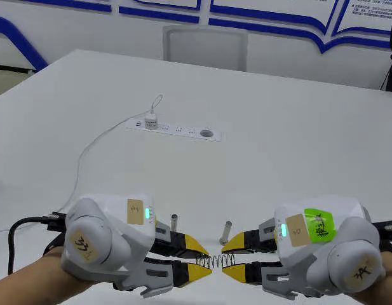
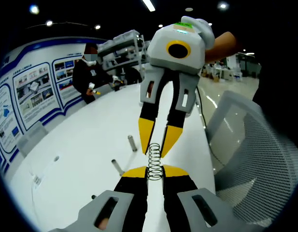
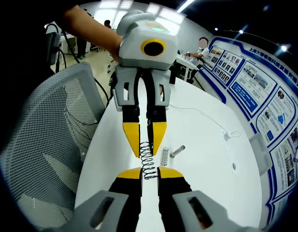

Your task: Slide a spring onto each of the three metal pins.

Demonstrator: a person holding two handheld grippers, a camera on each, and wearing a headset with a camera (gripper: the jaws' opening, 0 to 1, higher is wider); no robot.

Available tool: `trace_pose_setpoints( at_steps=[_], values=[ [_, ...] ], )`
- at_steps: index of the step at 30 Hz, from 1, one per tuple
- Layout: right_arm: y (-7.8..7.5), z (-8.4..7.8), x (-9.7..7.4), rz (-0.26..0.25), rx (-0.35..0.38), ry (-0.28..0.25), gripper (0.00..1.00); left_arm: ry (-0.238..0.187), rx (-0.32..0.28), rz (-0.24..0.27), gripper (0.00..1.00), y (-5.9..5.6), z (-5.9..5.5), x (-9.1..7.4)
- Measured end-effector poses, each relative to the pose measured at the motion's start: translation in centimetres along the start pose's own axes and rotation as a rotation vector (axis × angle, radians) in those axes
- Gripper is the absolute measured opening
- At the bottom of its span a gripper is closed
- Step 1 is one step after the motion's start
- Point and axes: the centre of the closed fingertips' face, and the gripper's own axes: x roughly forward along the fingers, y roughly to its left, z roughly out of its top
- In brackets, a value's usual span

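A thin metal spring (image 1: 215, 260) hangs level between my two grippers at the table's near edge. My left gripper (image 1: 205, 259) has its yellow tips shut on the spring's left end, and my right gripper (image 1: 226, 258) is shut on the right end. In the left gripper view the spring (image 2: 153, 162) runs from my left gripper (image 2: 153, 170) up to the right gripper (image 2: 157, 145). Two metal pins (image 1: 174, 223) (image 1: 225, 232) lie on the white table just beyond the tips. In the right gripper view, a second spring (image 3: 164, 155) lies beside a pin (image 3: 177, 151).
A white power strip (image 1: 173, 129) with a plugged charger (image 1: 151, 121) and its cable lies mid-table. A grey chair (image 1: 205, 47) stands at the far edge. A mesh chair (image 2: 255, 145) is close to the table's near side. A person (image 2: 88, 72) stands in the background.
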Motion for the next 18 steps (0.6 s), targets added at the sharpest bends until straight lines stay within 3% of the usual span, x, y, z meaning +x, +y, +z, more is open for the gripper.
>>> trace_pose_setpoints(
  at_steps=[10,18],
  values=[
    [-0.34,-0.32,0.06,0.022,0.16,-0.048,0.13,-0.028,0.002,0.003,0.09,0.1,0.52,-0.3],
    [0.0,0.56,-0.45,0.052,0.213,-0.101,0.12,-0.025,0.002,-0.009,0.09,-0.26,0.29,-0.35]
  ],
)
